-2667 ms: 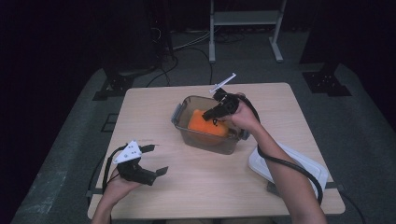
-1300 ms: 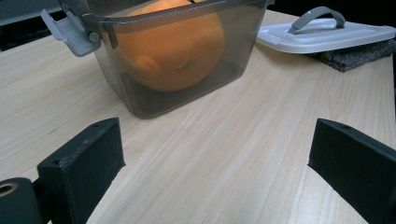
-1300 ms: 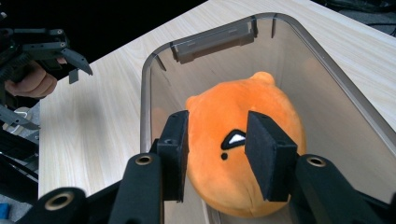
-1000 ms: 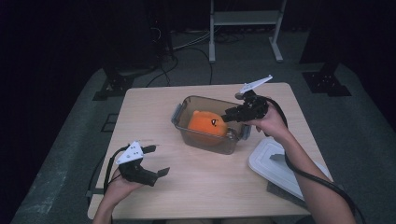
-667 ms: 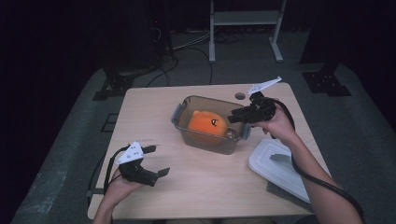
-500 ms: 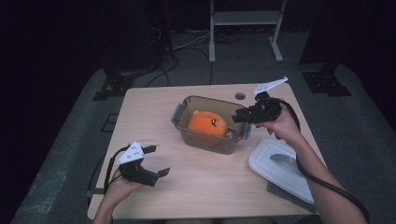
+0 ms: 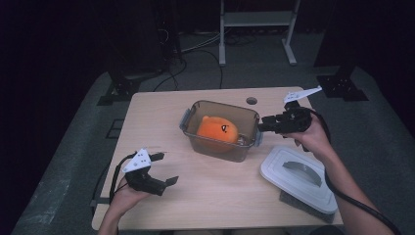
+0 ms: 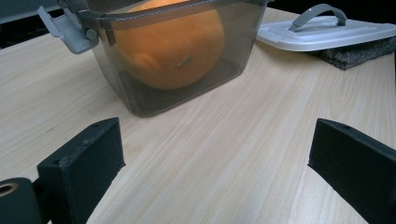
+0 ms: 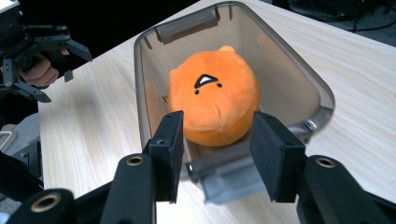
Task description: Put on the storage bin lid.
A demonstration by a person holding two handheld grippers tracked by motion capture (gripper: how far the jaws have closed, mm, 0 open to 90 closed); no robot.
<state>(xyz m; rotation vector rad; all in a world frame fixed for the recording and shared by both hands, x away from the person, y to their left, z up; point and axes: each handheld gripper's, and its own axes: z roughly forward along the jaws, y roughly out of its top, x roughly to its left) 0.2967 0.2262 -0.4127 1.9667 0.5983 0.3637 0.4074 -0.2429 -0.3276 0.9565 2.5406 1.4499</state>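
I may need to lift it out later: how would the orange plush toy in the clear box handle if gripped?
The orange plush toy looks soft and rounded, so it would probably squash between fingers and seem light. Its fabric likely grips well. The box walls would keep it from rolling.

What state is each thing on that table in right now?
Container: open, lid off, upright.
Plush toy: inside the container.
Lid: lying flat on a dark pad, handle up.
Left claw: open, empty.
Right claw: open, empty, jaws either side of the container's latch.

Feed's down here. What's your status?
Right gripper open beside the bin, holding nothing. Left gripper open, idle. Orange plush in bin. Lid off, aside.
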